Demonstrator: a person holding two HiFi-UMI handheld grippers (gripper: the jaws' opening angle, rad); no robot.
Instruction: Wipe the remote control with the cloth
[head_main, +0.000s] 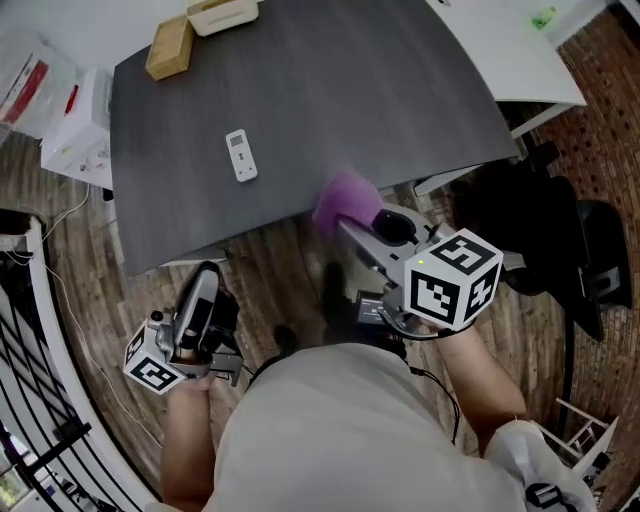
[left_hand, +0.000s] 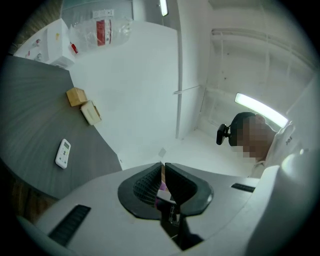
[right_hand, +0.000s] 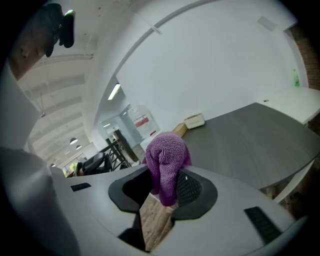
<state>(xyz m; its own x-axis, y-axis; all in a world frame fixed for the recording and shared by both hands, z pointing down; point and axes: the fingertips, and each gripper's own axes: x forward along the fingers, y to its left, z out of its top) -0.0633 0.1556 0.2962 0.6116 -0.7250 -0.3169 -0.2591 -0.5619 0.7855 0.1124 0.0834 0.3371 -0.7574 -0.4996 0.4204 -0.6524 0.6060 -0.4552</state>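
The small white remote control (head_main: 241, 156) lies flat on the dark grey desk (head_main: 380, 90), untouched. Off the desk's near edge, the right hand-held gripper (head_main: 345, 225) is clamped on a fuzzy purple cloth (head_main: 347, 198). The left hand-held gripper (head_main: 205, 280) has its jaws pressed together, empty.

Bright, even indoor light — glare from ceiling strips (left_hand: 261, 110); fisheye bending with dark corners (both gripper views); purple cloth (head_main: 347, 198) motion-blurred.
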